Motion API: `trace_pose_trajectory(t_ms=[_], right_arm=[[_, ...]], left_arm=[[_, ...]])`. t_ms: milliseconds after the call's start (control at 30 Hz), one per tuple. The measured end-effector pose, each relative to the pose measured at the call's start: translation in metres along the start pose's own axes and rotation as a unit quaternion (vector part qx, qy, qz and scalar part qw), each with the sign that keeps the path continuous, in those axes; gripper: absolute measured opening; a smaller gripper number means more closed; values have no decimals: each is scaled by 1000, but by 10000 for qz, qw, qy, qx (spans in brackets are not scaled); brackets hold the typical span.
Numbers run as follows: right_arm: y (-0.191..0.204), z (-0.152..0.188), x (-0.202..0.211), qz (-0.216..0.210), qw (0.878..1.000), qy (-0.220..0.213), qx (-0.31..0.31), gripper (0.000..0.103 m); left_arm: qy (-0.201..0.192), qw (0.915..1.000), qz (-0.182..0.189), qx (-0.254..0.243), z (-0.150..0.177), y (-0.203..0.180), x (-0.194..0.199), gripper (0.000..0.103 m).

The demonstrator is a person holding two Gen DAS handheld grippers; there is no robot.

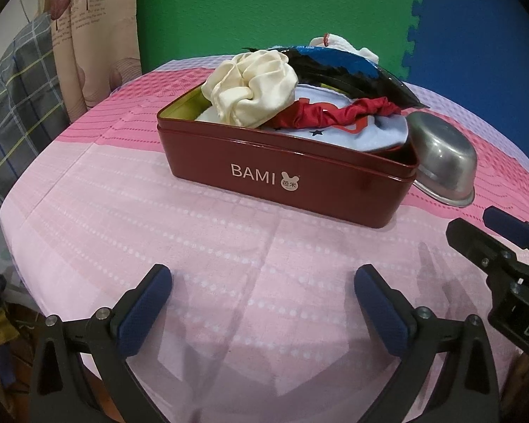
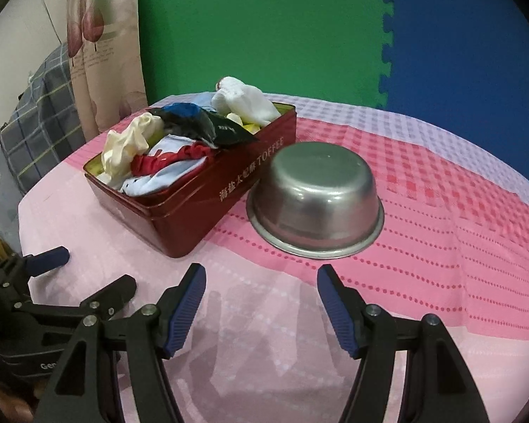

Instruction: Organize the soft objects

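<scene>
Soft things sit heaped in the red tin (image 1: pixel 285 172), which stands mid-surface: cream cloth (image 1: pixel 252 86), red scrunchie (image 1: pixel 335 112), pale blue garment (image 1: pixel 352 130), white sock (image 2: pixel 245 104), and a dark glossy packet (image 1: pixel 352 70) laid across the top. Pile rises above the rim; nothing soft seen loose on the surface. Judged near done, with perhaps only tamping down or tidying left. No lid in view.

Steel bowl (image 2: pixel 315 199) lies upside down just beside the tin's right end, possibly touching it.

Left claw (image 1: pixel 262 303) released, jaws wide, nothing between them, low over bare cloth in front of the tin. Right claw (image 2: pixel 261 308) likewise released and empty, facing the bowl.

Surface (image 1: pixel 158 218) covered in a pink cloth, paler near, checked and deeper pink farther back. Behind: green and blue foam mats on the wall, patterned curtain at left, plaid fabric beside it.
</scene>
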State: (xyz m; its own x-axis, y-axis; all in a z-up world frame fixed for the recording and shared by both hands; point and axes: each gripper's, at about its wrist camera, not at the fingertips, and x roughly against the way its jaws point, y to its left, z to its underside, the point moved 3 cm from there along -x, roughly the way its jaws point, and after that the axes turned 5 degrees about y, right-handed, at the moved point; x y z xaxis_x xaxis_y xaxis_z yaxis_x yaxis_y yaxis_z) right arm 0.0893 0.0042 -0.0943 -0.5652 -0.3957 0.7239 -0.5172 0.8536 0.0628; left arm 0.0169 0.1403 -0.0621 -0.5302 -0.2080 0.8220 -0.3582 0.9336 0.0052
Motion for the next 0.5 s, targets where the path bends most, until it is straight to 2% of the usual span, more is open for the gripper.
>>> trace_pose_trajectory(t_ms=[500], right_arm=[[-7, -1, -8, 52, 9996, 233, -152, 67]], left_arm=[[1, 10000, -1, 2, 0, 0, 0, 103]])
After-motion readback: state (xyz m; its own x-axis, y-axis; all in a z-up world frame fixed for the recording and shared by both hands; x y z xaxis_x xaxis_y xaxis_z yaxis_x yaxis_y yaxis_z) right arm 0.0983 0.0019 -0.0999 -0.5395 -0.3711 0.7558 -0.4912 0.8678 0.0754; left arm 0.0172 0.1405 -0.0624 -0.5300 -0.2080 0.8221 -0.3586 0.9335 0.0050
